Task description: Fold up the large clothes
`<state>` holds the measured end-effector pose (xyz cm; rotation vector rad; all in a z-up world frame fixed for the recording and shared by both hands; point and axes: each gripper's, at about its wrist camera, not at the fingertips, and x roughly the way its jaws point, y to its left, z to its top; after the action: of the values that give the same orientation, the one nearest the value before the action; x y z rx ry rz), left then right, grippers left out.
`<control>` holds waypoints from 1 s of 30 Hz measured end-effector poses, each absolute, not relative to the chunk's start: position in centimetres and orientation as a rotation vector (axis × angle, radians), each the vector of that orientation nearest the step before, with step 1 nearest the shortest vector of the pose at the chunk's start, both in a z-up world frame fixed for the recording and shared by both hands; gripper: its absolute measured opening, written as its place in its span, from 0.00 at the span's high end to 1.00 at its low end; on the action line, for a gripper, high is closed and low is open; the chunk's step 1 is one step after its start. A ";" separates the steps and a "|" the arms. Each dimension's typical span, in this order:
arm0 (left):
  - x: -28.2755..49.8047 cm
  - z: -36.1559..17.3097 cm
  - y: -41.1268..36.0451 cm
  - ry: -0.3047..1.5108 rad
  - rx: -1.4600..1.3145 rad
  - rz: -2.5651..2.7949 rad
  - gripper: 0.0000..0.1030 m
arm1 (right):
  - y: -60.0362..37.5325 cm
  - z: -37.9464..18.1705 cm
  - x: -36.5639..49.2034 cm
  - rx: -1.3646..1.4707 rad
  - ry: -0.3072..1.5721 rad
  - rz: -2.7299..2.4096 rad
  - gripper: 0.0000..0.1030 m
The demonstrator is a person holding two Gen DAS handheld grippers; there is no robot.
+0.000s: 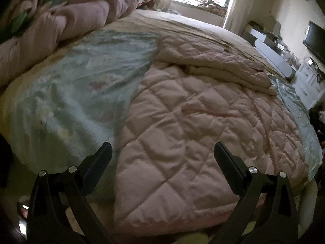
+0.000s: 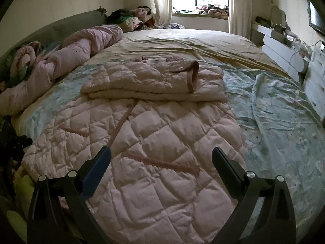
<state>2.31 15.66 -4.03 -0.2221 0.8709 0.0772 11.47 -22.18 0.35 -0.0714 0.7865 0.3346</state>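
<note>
- The pink quilted coat [image 2: 154, 134] lies on the bed [image 2: 199, 38], on top of a pale blue floral sheet [image 2: 284, 126]; its far part with the collar [image 2: 191, 71] is already folded over toward the near part
- The left gripper [image 1: 162, 158] is released, jaws wide apart, and it hovers above the near hem with nothing between the fingers
- The right gripper [image 2: 161, 158] is also spread wide and empty, over the lower half of the coat
- Risk, as I judge: the padding is thick and slippery, so a shallow pinch may take only the top layer and the hem can slide out
- If the two grippers lift unevenly, the fold can become skewed, or the folded top part can be pulled open
- A deep bite could also catch the floral sheet
</note>
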 end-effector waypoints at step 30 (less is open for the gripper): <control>2.7 -10.3 16.5 1.078 -0.354 0.011 0.09 | -28.5 -5.8 9.1 -0.034 0.971 0.259 0.04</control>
<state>2.74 16.52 -10.29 -0.3536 1.0778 0.0111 9.13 -28.55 -5.77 -0.0341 0.9708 0.2587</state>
